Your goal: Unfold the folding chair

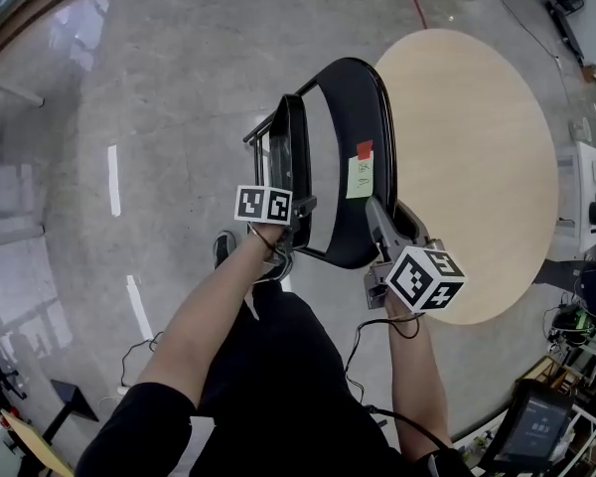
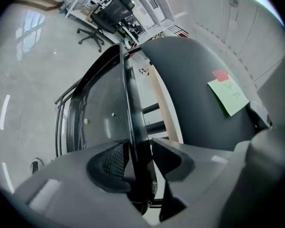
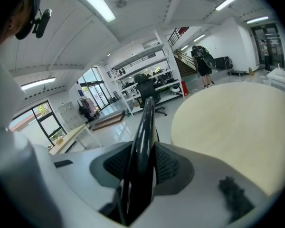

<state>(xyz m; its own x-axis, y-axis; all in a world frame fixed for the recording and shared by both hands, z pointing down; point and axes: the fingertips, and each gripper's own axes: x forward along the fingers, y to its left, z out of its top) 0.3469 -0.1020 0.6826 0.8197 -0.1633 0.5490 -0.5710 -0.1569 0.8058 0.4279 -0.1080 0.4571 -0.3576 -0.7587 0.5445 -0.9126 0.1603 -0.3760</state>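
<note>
The black folding chair (image 1: 350,117) stands partly folded on the floor between me and a round table. Its wide panel carries a green sticky note (image 1: 359,177) and a red one (image 1: 364,150). The other panel (image 1: 290,152) stands edge-on to the left. My left gripper (image 1: 296,213) is shut on that panel's thin black edge (image 2: 133,122), which runs up between the pads of the left gripper (image 2: 141,161). My right gripper (image 1: 377,219) is shut on the glossy black frame tube (image 3: 146,122) at the wide panel's near right rim; in its own view the right gripper (image 3: 142,164) has both pads against the tube.
A round beige table (image 1: 482,167) stands right behind the chair, nearly touching it. My shoe (image 1: 223,247) is on the grey floor left of the chair. Cables and equipment (image 1: 566,316) crowd the right edge. An office chair (image 2: 92,30) and shelves (image 3: 147,70) stand farther off.
</note>
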